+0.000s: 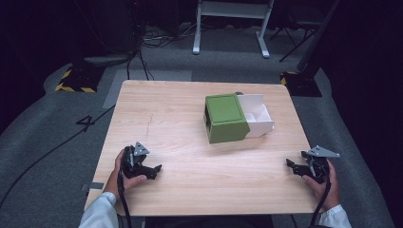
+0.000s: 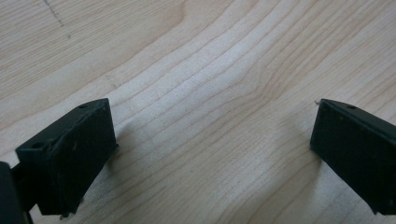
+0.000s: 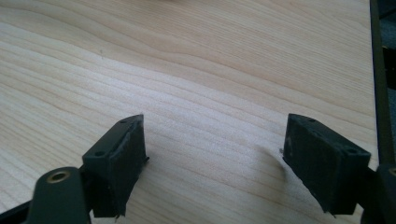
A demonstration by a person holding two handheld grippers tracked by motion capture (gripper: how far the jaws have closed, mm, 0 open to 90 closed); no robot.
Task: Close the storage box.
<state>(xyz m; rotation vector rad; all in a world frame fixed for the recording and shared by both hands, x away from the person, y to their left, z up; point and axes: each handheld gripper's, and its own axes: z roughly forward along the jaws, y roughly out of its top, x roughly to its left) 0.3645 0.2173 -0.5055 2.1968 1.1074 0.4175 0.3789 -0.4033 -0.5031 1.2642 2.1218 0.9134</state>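
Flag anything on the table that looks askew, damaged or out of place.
The green box sits turned at an angle to the table edges, and its white inner tray is slid partway out on the right. Nothing looks spilled or damaged. Both tools rest open near the front corners.

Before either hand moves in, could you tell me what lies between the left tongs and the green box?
Nothing: in the high view, bare wooden table runs from the left tongs up to the green box.
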